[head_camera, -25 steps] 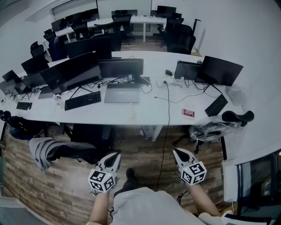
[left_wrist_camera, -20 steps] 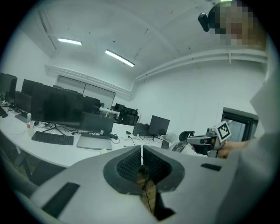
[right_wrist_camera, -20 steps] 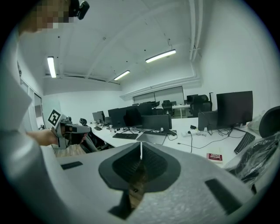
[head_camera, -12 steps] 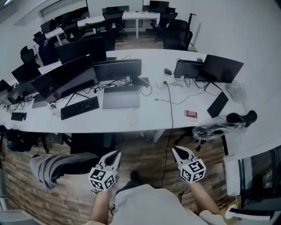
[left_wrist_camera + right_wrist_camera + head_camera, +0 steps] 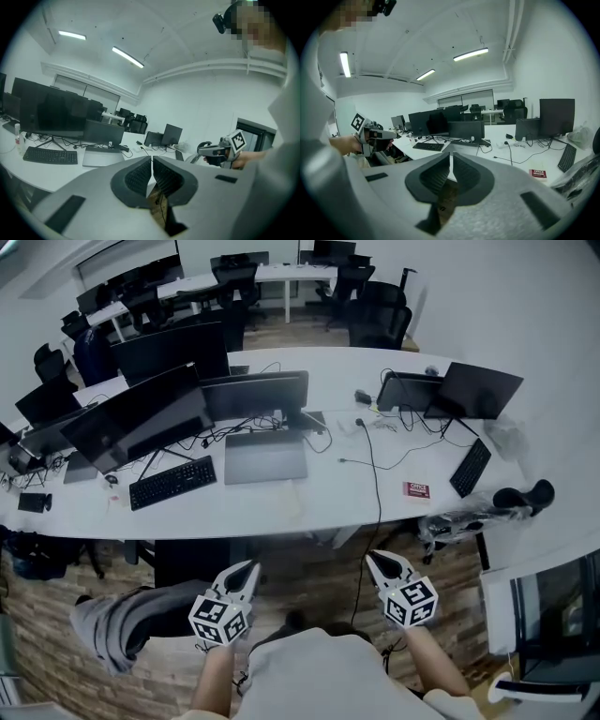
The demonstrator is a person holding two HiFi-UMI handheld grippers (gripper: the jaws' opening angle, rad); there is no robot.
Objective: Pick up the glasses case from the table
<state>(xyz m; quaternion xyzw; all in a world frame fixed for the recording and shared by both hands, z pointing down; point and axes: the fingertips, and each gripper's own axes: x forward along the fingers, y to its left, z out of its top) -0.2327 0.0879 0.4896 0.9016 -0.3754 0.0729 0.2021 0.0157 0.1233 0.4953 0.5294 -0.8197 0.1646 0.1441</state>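
Left gripper [image 5: 249, 567]: your fingers pressed together, nothing between them. Right gripper [image 5: 371, 558]: same, fingers closed, empty. You hold both low in front of torso, over wood floor [image 5: 56, 652], tips toward long white desk [image 5: 309, 502], well apart from it. Desk carries dark monitors [image 5: 141, 413], keyboard [image 5: 172, 483], closed laptop [image 5: 265, 457], red box [image 5: 417, 490] near right end, black cable [image 5: 378, 486] over front edge. Glasses case: somewhere among small desk items, too small to tell which. Grey garment [image 5: 103, 634] on chair at your left.
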